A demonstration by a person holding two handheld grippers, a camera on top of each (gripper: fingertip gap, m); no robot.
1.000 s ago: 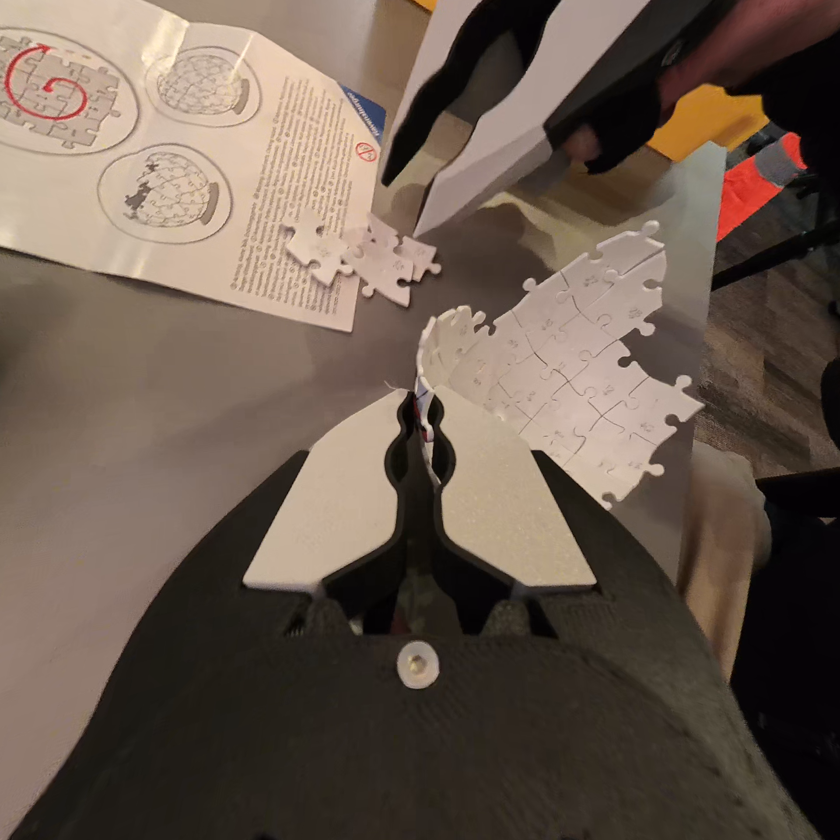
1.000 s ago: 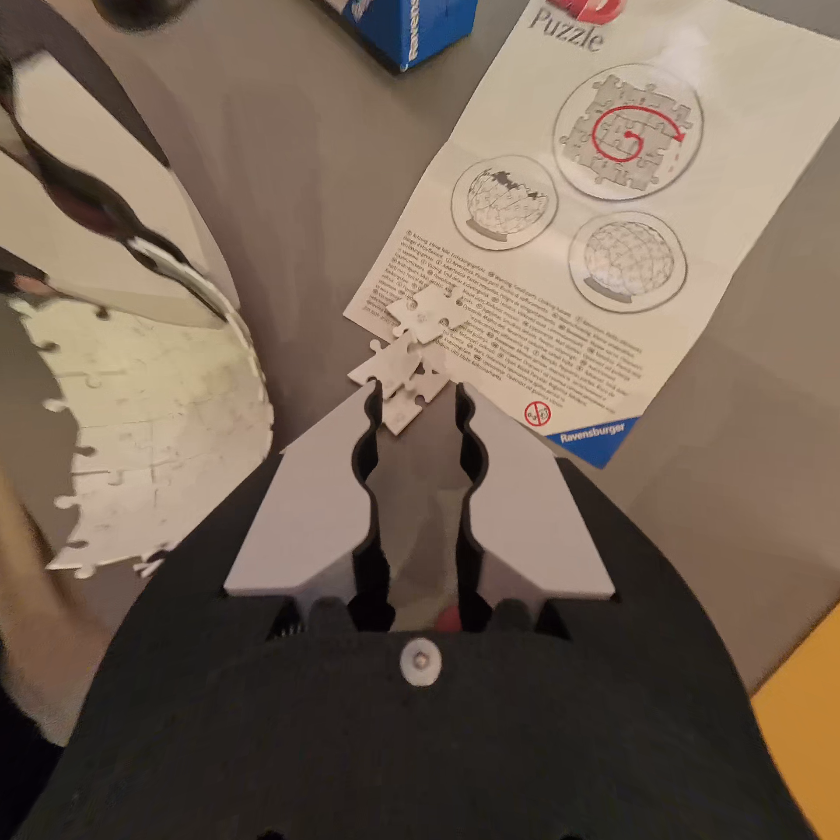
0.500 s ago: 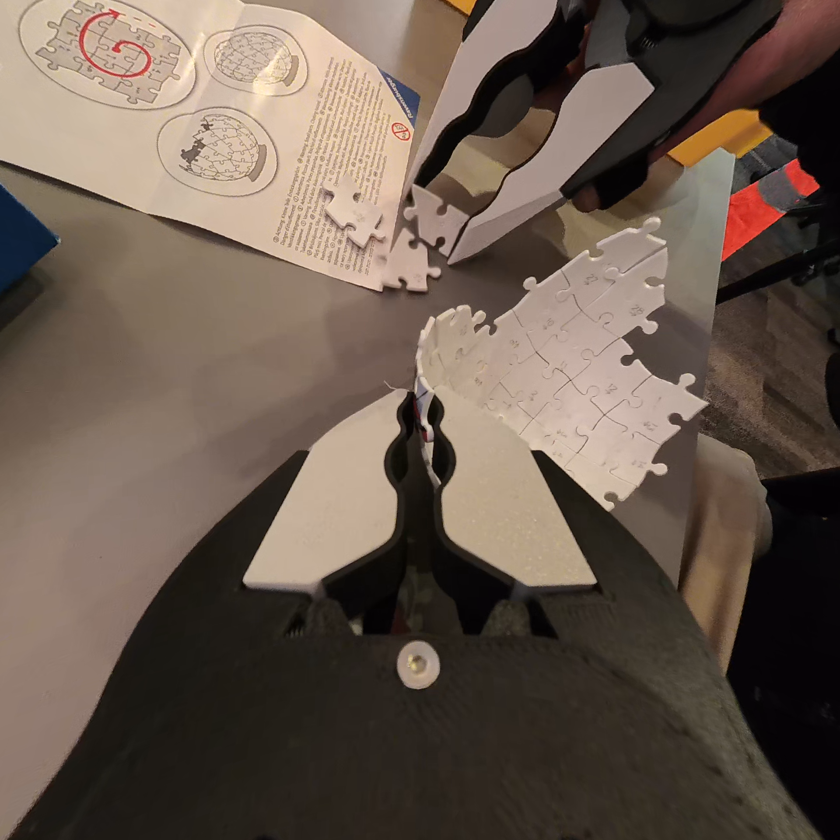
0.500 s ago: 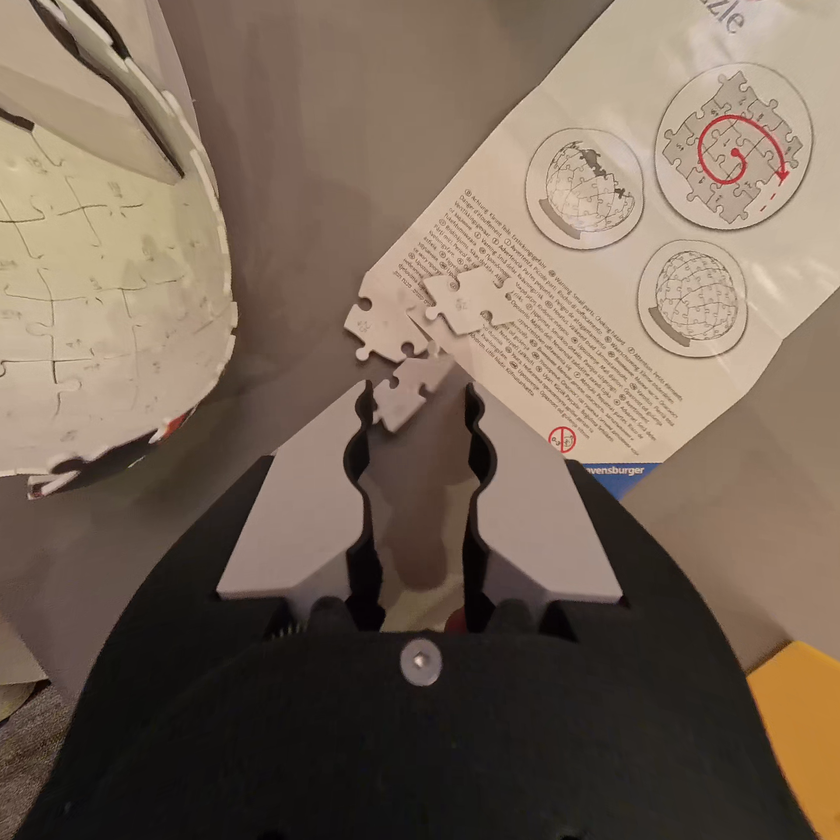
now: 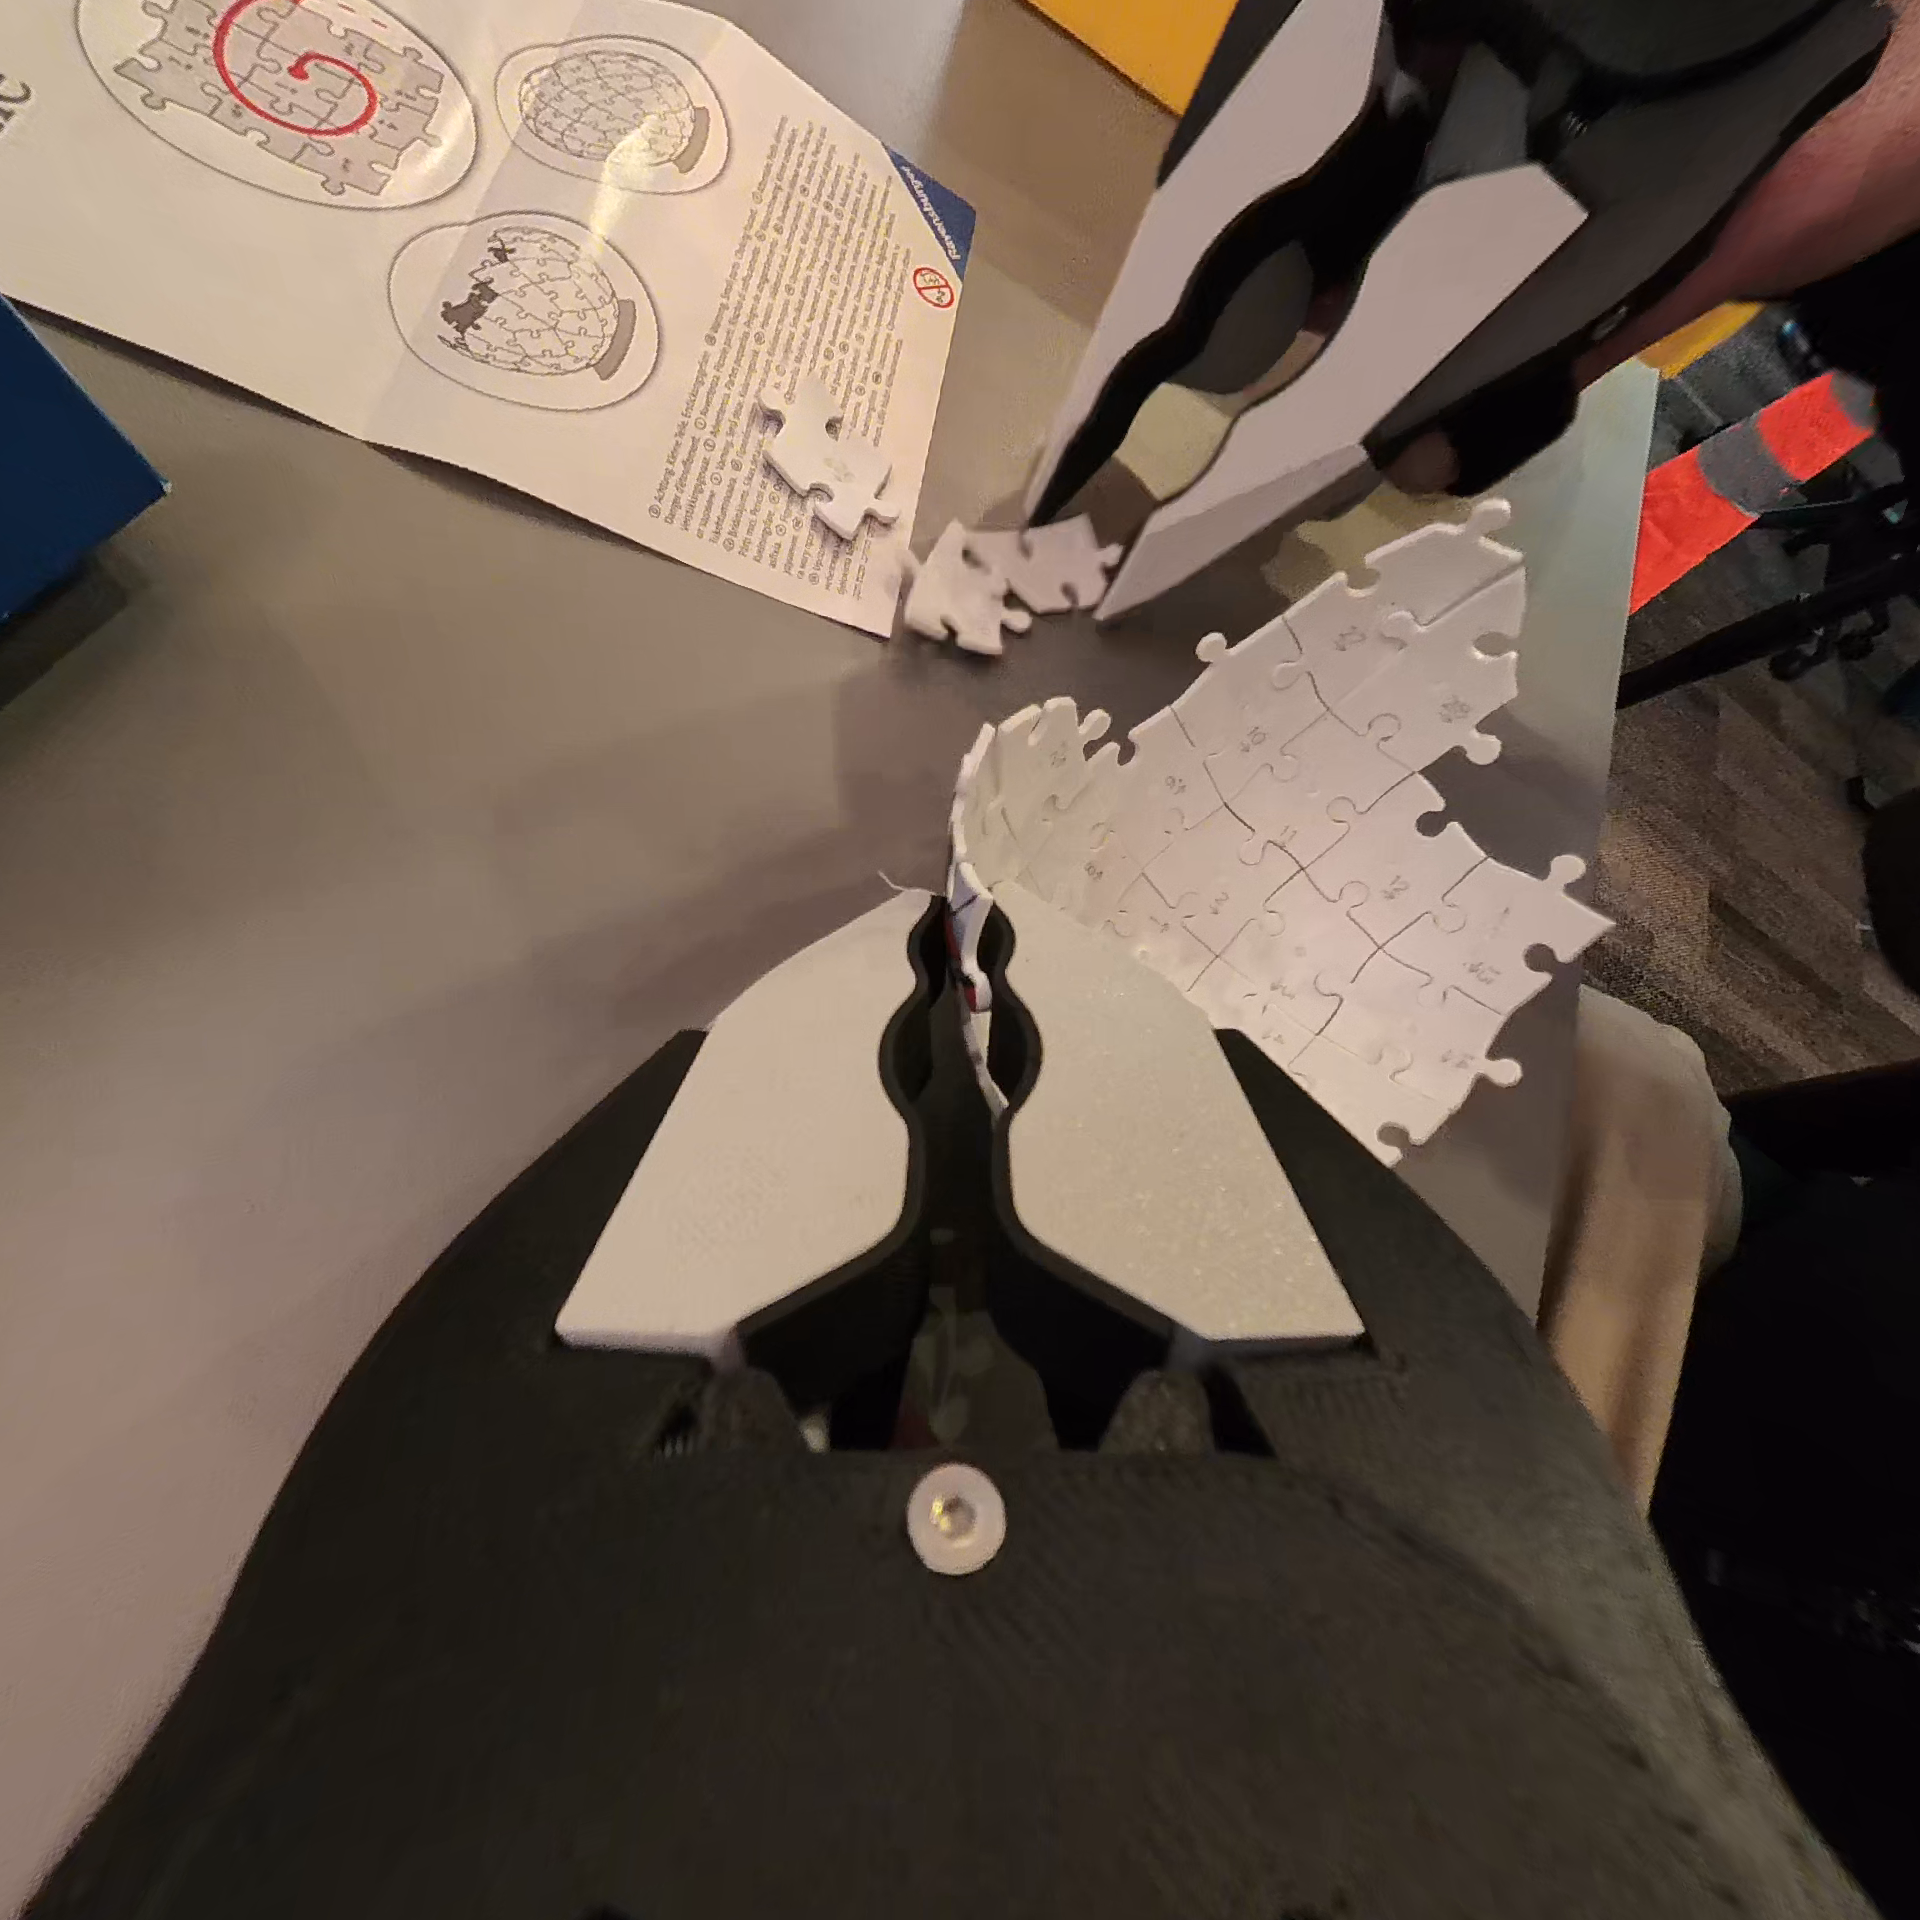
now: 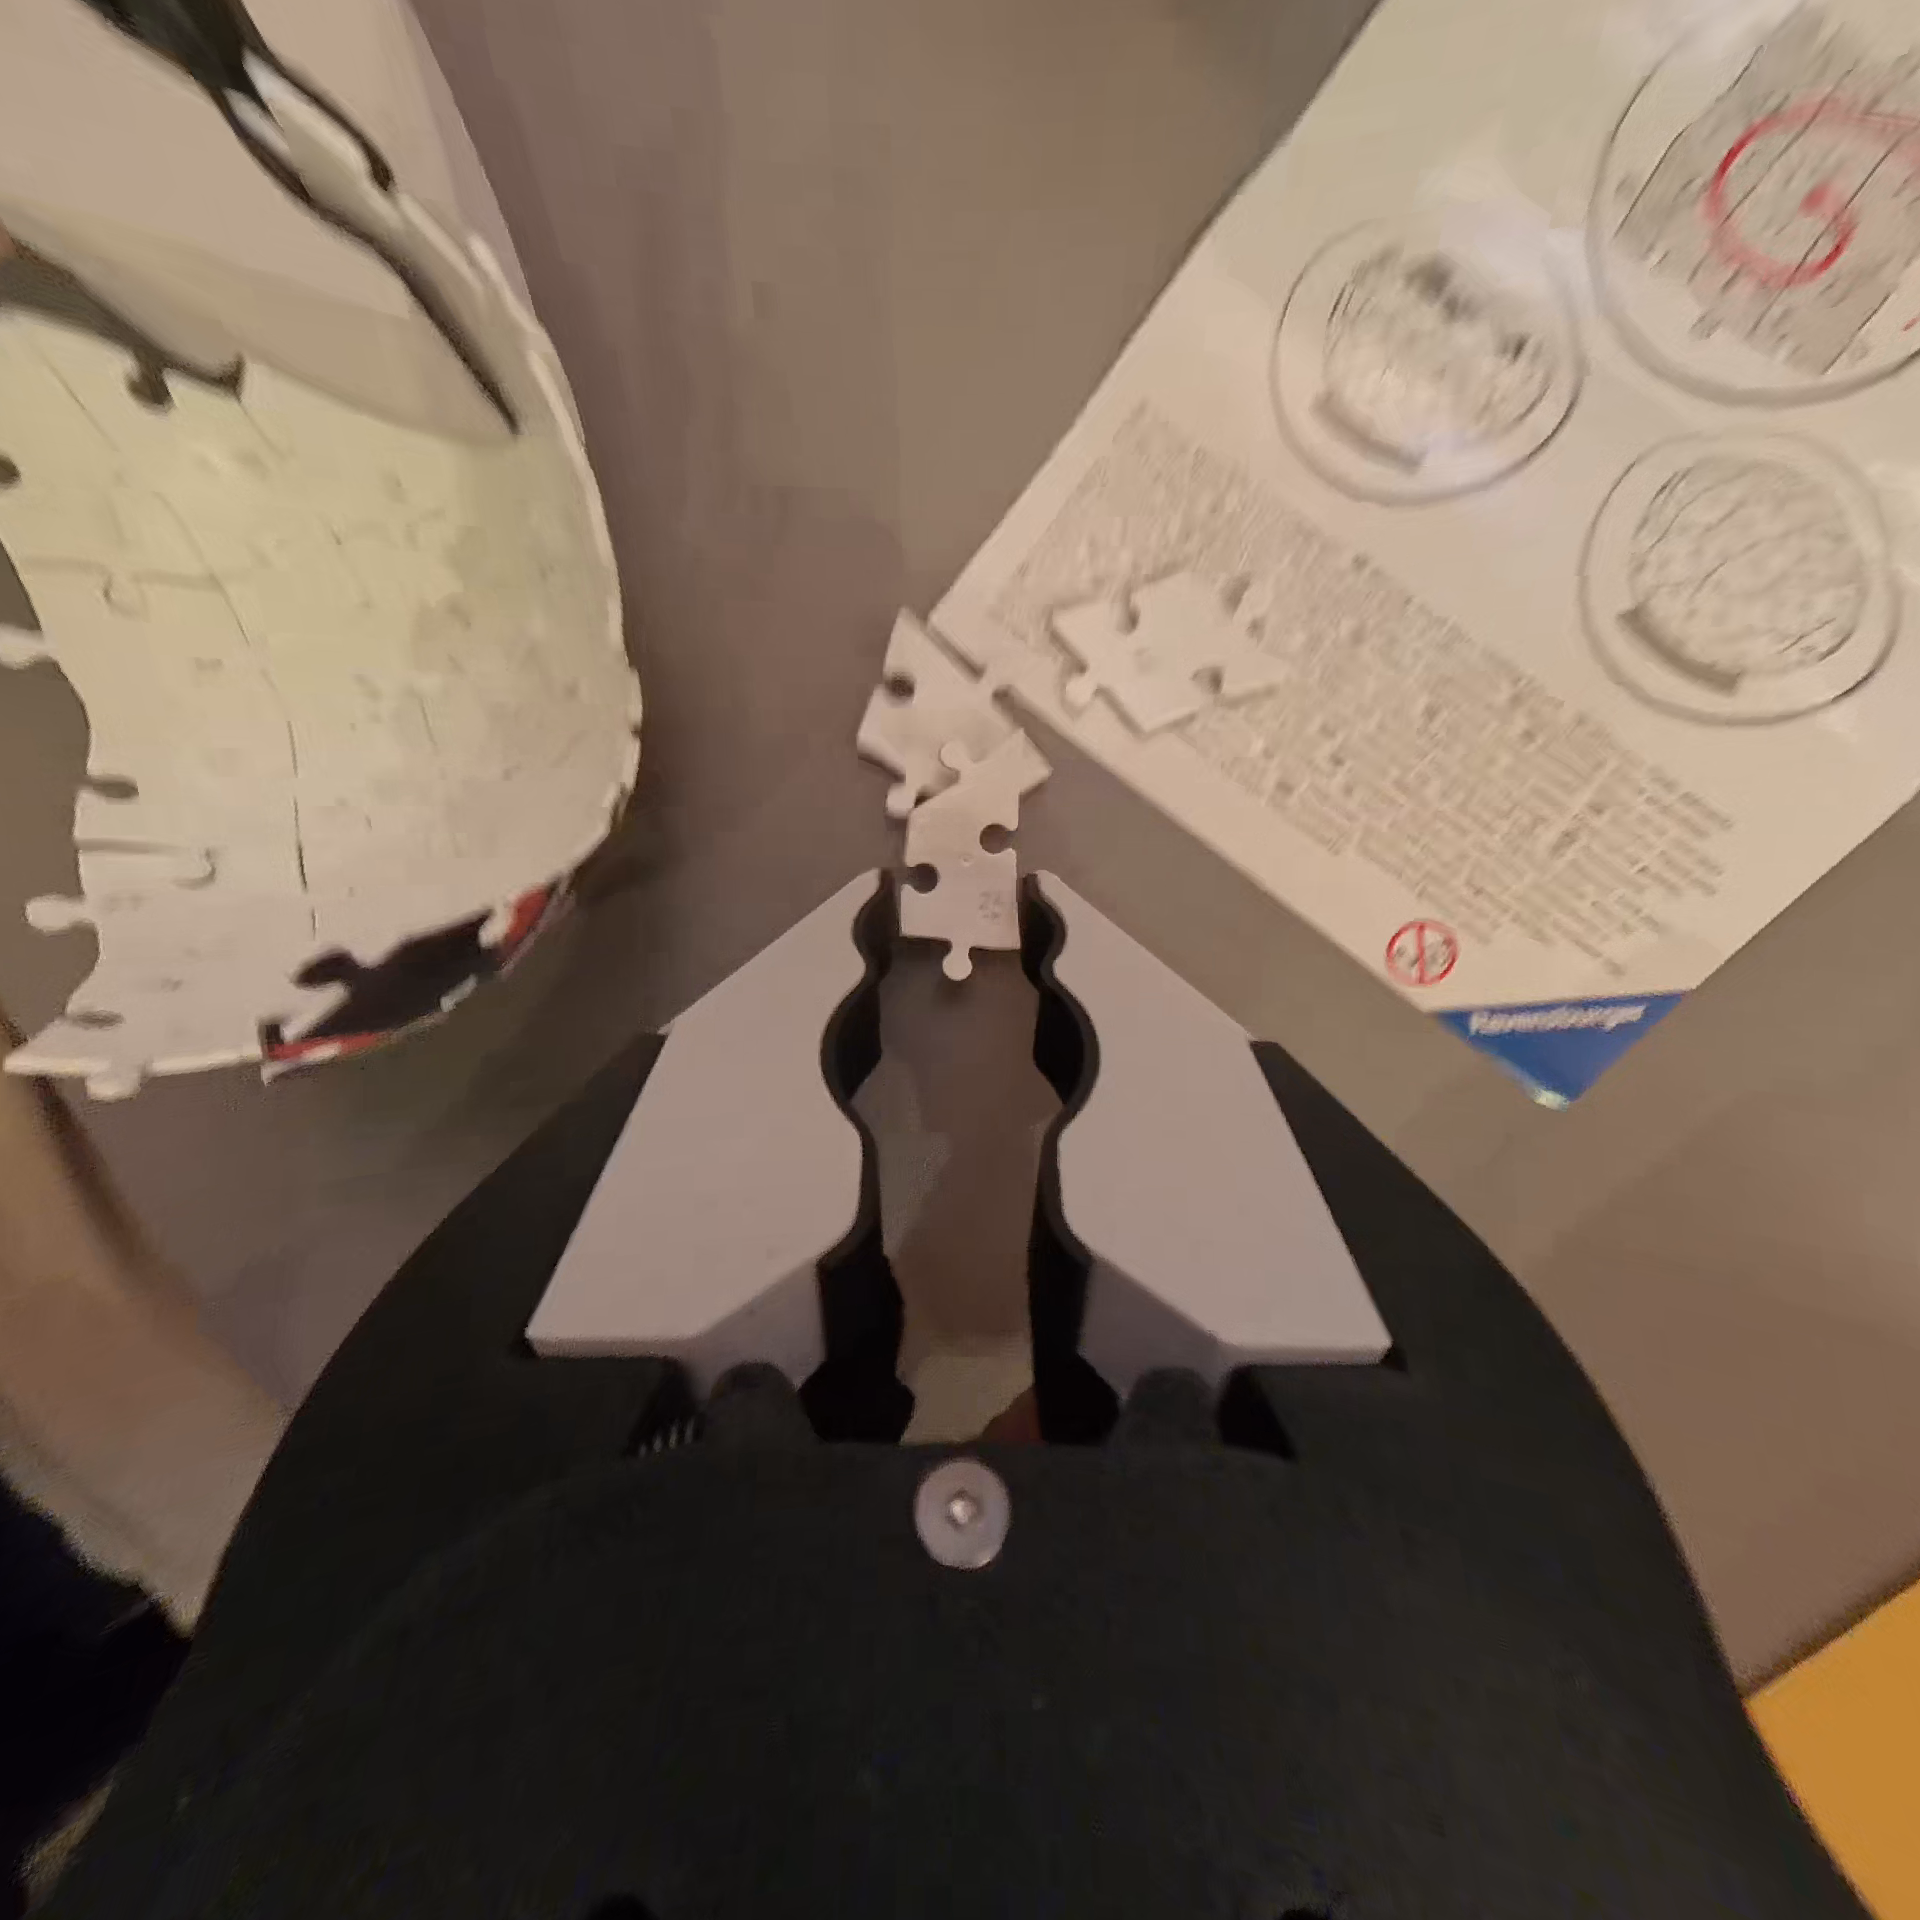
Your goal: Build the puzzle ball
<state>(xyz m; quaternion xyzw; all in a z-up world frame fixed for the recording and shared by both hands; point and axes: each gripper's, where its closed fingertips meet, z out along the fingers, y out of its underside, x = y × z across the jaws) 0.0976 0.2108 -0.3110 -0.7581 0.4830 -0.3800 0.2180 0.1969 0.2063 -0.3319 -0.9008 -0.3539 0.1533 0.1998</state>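
Note:
My left gripper [image 5: 961,914] is shut on the edge of the partly built puzzle ball shell [image 5: 1299,862], a curved white sheet of joined pieces held above the grey table [image 5: 416,831]. The shell also shows at the left of the right wrist view [image 6: 312,675]. My right gripper [image 6: 956,888] is open, tips down at the table, with a loose white puzzle piece [image 6: 961,873] lying between its fingertips. The left wrist view shows that gripper [image 5: 1081,540] over the same piece [image 5: 1060,566]. A second loose piece [image 6: 920,717] touches it, and a third [image 6: 1153,655] lies on the leaflet.
A white instruction leaflet [image 5: 520,260] lies flat on the table beyond the pieces. A blue box [image 5: 52,468] stands at the left edge. A yellow object [image 6: 1818,1714] sits at the table's corner. The table's edge runs just right of the shell. About 11 cm separates my left fingertips from my right.
My right gripper has come down to the loose pieces and its jaws have narrowed around one piece. The left gripper still holds the shell in the same grip.

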